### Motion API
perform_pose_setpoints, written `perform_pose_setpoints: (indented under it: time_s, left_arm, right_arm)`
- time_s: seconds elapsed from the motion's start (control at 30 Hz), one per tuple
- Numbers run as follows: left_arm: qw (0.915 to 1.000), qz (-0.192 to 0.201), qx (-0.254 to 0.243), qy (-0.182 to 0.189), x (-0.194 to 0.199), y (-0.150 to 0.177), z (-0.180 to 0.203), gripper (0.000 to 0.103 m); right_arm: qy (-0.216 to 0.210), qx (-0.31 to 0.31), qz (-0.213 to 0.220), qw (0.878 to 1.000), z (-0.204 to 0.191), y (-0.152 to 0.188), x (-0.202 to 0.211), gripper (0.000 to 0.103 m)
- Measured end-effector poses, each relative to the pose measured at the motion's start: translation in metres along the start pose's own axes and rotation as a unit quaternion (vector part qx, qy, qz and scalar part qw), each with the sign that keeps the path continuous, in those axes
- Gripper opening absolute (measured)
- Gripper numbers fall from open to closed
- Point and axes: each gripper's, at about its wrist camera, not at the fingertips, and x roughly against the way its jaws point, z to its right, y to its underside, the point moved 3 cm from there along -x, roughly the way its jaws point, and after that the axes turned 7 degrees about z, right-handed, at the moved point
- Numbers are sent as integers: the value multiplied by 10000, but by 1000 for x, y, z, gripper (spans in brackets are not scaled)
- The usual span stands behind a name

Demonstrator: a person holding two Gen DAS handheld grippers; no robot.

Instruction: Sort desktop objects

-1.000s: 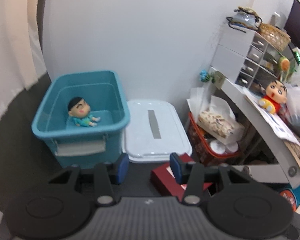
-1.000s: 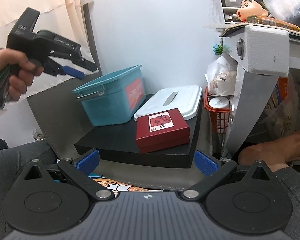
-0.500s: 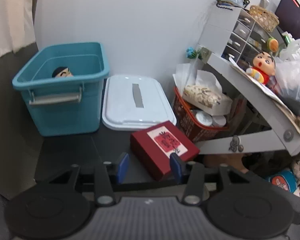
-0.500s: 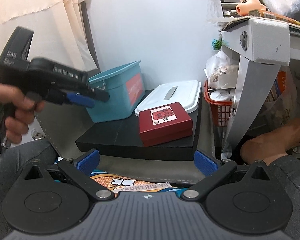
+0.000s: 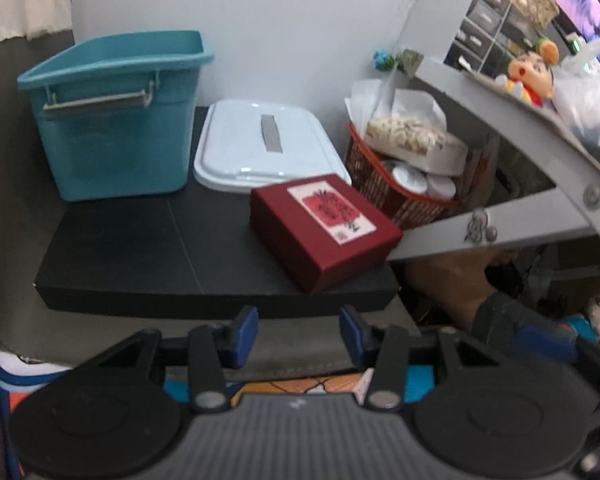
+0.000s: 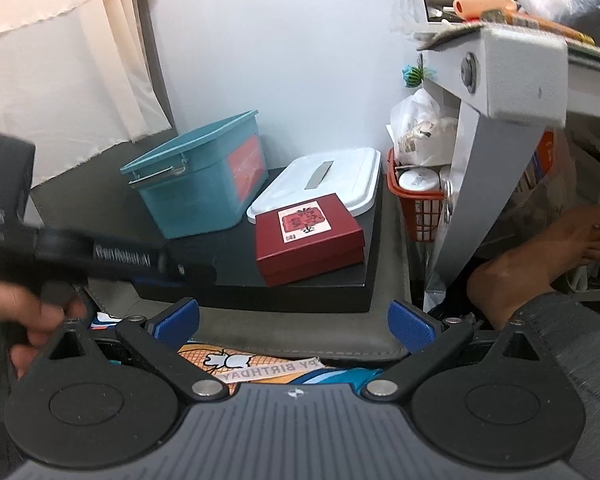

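- Both hand-held grippers carry nothing: the left gripper [image 5: 299,336] has its blue-padded jaws parted with a gap between them, and the right gripper [image 6: 294,322] has its jaws spread wide.
- Seen from the right wrist, the left gripper is a blurred black tool gripped by the person's left hand [image 6: 24,320], low and to the left.
- Ahead and to the left of the left gripper stands a teal plastic bin with a grey handle [image 5: 116,116] on a flat black platform [image 5: 140,256].
- Straight ahead, beyond the platform's near edge, lies a flat white plastic lid with a grey strip [image 5: 268,148], just beside the bin.
- Slightly right of centre, nearer than the lid, sits a dark red square box with a pink label [image 5: 320,228], its far edge overlapping the lid.
- Further right is a red mesh basket [image 5: 384,188] filled with packets, under a slanted grey desk frame [image 5: 512,196].
- Up on the desk, far right, sits a cartoon boy doll in a red shirt [image 5: 530,76].
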Motion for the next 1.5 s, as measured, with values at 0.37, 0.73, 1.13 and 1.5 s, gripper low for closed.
perform_pose_setpoints:
  time_s: [0.37, 0.73, 1.13, 1.5]
  left_arm:
    - [10000, -36, -19, -46, -13, 1, -11, 49]
    - [9999, -83, -96, 26, -38, -28, -17, 49]
    - [9997, -74, -31, 232, -58, -41, -18, 49]
    - [9991, -51, 189, 363, -73, -43, -19, 49]
  right_arm:
    - [-10, 297, -235, 9993, -2, -11, -26, 103]
    - [103, 493, -338, 9982, 12, -39, -68, 103]
    - [235, -189, -398, 9988, 33, -46, -107, 102]
    - [318, -708, -298, 9965, 39, -40, -135, 102]
